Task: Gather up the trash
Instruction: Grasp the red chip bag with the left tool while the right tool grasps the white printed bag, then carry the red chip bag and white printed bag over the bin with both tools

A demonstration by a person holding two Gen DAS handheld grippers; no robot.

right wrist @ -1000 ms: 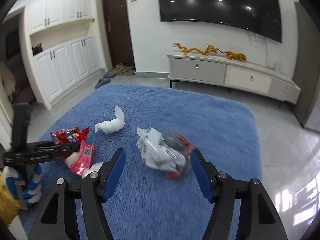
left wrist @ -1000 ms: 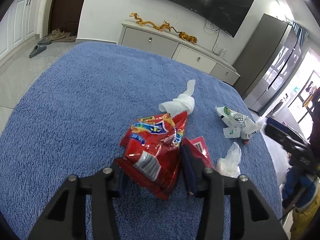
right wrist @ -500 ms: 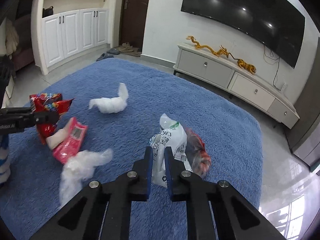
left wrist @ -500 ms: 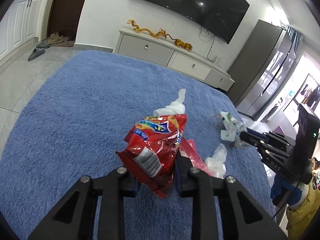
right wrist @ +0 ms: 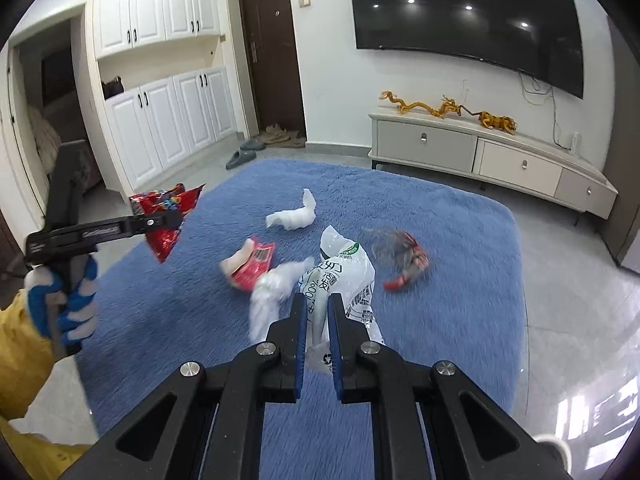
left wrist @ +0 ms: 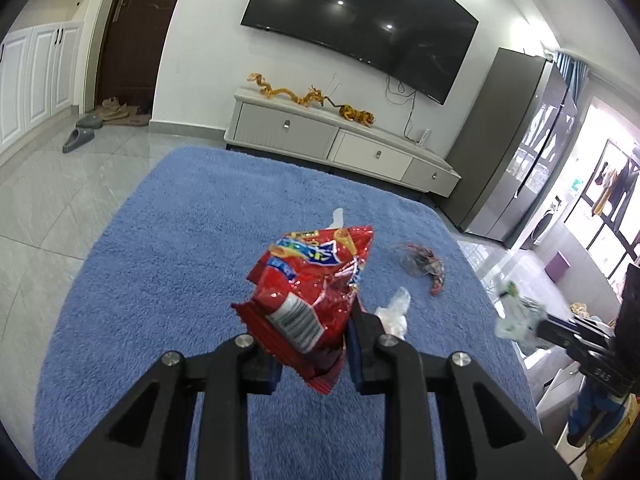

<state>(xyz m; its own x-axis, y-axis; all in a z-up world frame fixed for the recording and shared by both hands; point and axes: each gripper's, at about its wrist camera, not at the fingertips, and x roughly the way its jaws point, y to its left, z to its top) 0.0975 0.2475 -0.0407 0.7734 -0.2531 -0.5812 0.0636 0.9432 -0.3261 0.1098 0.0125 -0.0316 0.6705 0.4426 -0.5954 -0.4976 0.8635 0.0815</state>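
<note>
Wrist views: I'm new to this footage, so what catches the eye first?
A red snack bag hangs pinched in the left claw above the blue rug. The right claw grips a white printed plastic bag. On the rug beyond lie a twisted white tissue and a small red packet.

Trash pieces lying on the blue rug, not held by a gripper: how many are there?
4, all mid-rug: a white tissue roll farthest; a small red packet; crumpled clear plastic just right of it; a clear wrapper with red ends on the right. More may hide behind the held bags.
</note>
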